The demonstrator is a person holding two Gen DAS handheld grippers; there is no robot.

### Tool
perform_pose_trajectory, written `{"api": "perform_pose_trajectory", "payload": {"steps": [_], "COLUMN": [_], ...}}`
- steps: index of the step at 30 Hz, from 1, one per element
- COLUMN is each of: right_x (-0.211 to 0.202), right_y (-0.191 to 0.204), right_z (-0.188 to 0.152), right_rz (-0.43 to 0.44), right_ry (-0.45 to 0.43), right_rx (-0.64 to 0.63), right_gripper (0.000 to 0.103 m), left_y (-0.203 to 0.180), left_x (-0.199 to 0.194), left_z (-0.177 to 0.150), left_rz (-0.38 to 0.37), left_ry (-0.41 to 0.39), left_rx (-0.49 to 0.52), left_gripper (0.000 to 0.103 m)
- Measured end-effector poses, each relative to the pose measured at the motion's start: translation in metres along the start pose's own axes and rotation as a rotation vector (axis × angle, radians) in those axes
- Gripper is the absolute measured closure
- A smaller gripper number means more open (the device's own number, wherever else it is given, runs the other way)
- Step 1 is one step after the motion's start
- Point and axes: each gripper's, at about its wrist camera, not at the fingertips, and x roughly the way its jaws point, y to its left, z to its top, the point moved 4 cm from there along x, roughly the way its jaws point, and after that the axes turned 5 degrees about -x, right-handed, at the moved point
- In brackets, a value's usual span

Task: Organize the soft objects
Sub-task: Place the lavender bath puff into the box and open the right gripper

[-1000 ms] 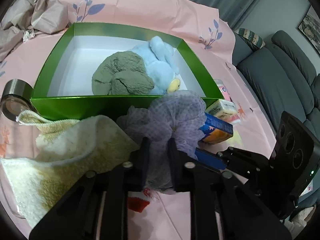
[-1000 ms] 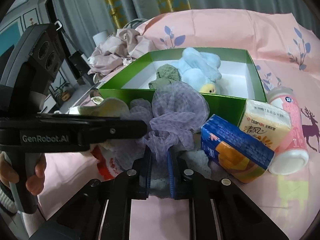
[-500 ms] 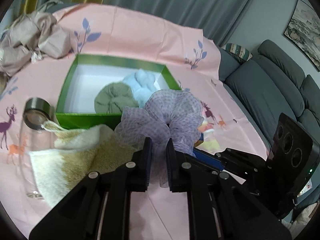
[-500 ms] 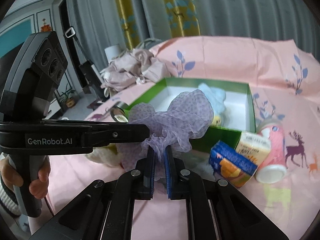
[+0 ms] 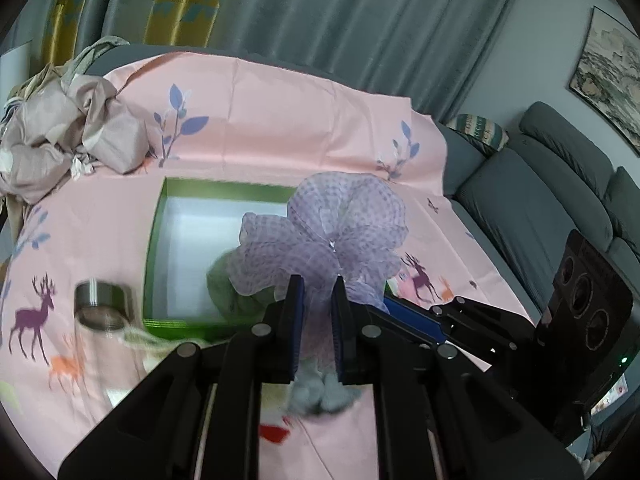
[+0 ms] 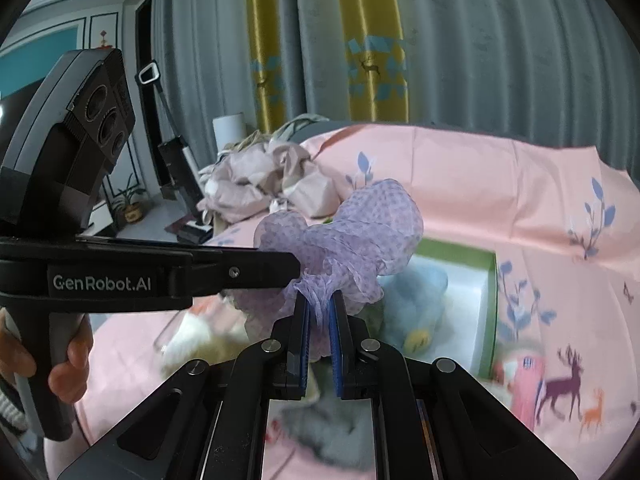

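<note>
Pink cloth [image 5: 280, 120] with deer and leaf pictures covers the big surface in front of me, and grey and yellow curtains [image 5: 320, 20] hang behind it. I see a grey sofa [image 5: 540, 208] on the right side in the left camera. My left claw [image 5: 316, 292] is pinching the purple net puff [image 5: 332, 236], and its two fingers press tight on the bunched bottom of the puff. My right claw [image 6: 319, 308] is pinching the same purple net puff [image 6: 352, 240] too, so both claws hold it up in the air together. In the right camera I see the left claw come in from the left side, and a hand [image 6: 68, 368] holds its handle. The green box [image 5: 156, 248] sits on the cloth just past the puff, and it is white inside. A green soft thing [image 5: 228, 288] lies in the box, partly hidden behind the puff. A light blue plush toy [image 6: 416, 292] lies in the box as well, and I see it best in the right camera. A metal cup [image 5: 100, 304] lies on the cloth near the left side of the box. A crumpled pile of pale cloth [image 5: 60, 132] sits far away on the left. Something grey and fluffy [image 5: 320, 396] lies low under my claws, but it is too blurry to tell what it is.
</note>
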Motion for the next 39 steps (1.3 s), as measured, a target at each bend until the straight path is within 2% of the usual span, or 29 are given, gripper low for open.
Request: {"api": "perform_pose_trajectory", "payload": {"steps": [8, 16, 19, 20, 21, 22, 23, 24, 26, 28, 30, 34, 39], "right_x": [0.049, 0.107, 0.118, 0.119, 0.121, 0.122, 0.123, 0.123, 0.121, 0.117, 0.109, 0.093, 0.063], "right_y": [-0.023, -0.036, -0.038, -0.039, -0.039, -0.040, -0.040, -0.041, -0.041, -0.041, -0.040, -0.039, -0.040], "right_z": [0.025, 0.010, 0.003, 0.001, 0.000, -0.002, -0.002, -0.002, -0.002, -0.001, 0.000, 0.002, 0.002], "right_rz": [-0.003, -0.028, -0.043, -0.049, -0.054, -0.063, -0.072, -0.082, -0.100, -0.116, -0.130, -0.145, -0.136], "right_ry": [0.022, 0.121, 0.144, 0.148, 0.158, 0.169, 0.176, 0.181, 0.189, 0.190, 0.182, 0.174, 0.149], "right_rx": [0.013, 0.014, 0.018, 0.021, 0.022, 0.021, 0.019, 0.015, 0.008, 0.008, 0.009, 0.016, 0.057], "right_gripper": [0.093, 0.093, 0.093, 0.093, 0.093, 0.093, 0.093, 0.089, 0.077, 0.055, 0.049, 0.045, 0.042], "left_y": [0.031, 0.069, 0.078, 0.081, 0.084, 0.086, 0.088, 0.090, 0.092, 0.092, 0.092, 0.088, 0.081], "left_x": [0.036, 0.086, 0.096, 0.098, 0.099, 0.099, 0.099, 0.096, 0.092, 0.087, 0.079, 0.063, 0.040], "left_z": [0.029, 0.027, 0.024, 0.023, 0.022, 0.021, 0.021, 0.020, 0.020, 0.020, 0.020, 0.018, 0.012], "left_rz": [0.033, 0.113, 0.136, 0.149, 0.168, 0.177, 0.186, 0.196, 0.201, 0.210, 0.220, 0.238, 0.249], "left_ry": [0.028, 0.110, 0.128, 0.132, 0.133, 0.133, 0.131, 0.125, 0.113, 0.116, 0.114, 0.103, 0.092], "left_rx": [-0.055, -0.120, -0.134, -0.140, -0.144, -0.146, -0.153, -0.161, -0.166, -0.170, -0.171, -0.157, -0.139], "left_gripper": [0.094, 0.094, 0.090, 0.084, 0.072, 0.063, 0.044, 0.029, 0.025, 0.023, 0.014, 0.002, 0.001]}}
